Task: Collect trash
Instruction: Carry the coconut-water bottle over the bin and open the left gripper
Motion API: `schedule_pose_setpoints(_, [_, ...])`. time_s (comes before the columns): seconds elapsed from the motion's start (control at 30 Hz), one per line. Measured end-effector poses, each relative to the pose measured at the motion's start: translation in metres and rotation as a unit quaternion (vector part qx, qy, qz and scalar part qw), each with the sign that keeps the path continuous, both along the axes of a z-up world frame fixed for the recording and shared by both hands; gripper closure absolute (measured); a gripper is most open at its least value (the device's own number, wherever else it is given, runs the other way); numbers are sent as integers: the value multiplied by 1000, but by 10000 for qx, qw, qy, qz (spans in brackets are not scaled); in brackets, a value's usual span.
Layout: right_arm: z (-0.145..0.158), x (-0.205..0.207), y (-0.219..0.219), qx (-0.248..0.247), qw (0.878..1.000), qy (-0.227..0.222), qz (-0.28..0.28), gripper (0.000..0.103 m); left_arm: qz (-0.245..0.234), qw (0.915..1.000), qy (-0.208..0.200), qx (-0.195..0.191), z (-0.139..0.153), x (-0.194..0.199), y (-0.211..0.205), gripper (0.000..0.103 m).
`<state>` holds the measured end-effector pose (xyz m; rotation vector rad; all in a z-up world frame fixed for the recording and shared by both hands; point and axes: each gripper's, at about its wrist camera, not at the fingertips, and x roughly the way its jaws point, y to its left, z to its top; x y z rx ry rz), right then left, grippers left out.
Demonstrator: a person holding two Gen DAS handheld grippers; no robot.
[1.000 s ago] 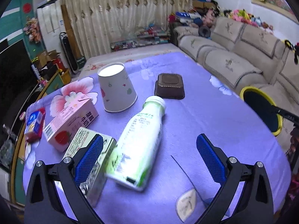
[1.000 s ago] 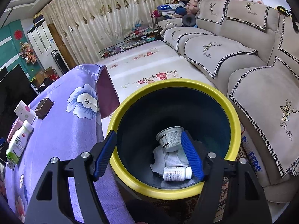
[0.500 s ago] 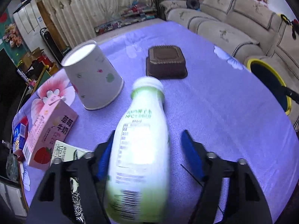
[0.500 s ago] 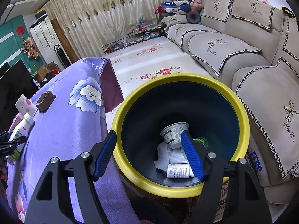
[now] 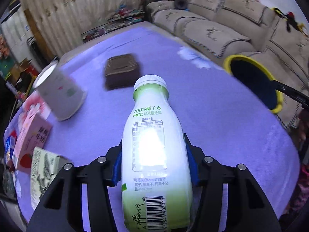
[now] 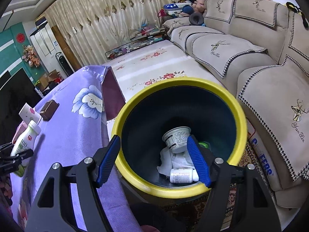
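A white and green drink bottle [image 5: 148,135] stands between the blue pads of my left gripper [image 5: 154,164], cap pointing away from me. The jaws are closing and both pads press on its sides. It is raised a little over the purple tablecloth [image 5: 222,135]. The right wrist view shows the same bottle [image 6: 25,141] at the far left, in the left gripper [image 6: 11,156]. My right gripper [image 6: 152,141] hangs open over the yellow-rimmed bin [image 6: 239,119], with nothing between its fingers. The bin [image 5: 231,59] stands beyond the table's right edge.
On the table are an upside-down paper cup [image 5: 59,94], a brown box [image 5: 121,71], a pink carton [image 5: 30,137] and a green-printed carton [image 5: 44,172]. In the bin lie a yogurt cup [image 6: 177,139], tissue [image 6: 173,160] and a small bottle [image 6: 183,176]. A beige sofa [image 6: 251,61] lies behind.
My left gripper moved onto the lying bottle, closed on it and raised it, so it now points away from me. The right gripper stayed over the bin.
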<state>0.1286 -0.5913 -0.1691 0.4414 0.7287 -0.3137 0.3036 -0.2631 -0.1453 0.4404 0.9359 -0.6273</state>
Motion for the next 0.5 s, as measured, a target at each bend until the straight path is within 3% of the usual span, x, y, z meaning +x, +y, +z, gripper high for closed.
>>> schedule_pose_setpoints(0.5, [4, -51, -50, 23, 9979, -107, -639, 35, -1431, 9895, -6, -221, 20, -55, -153, 50])
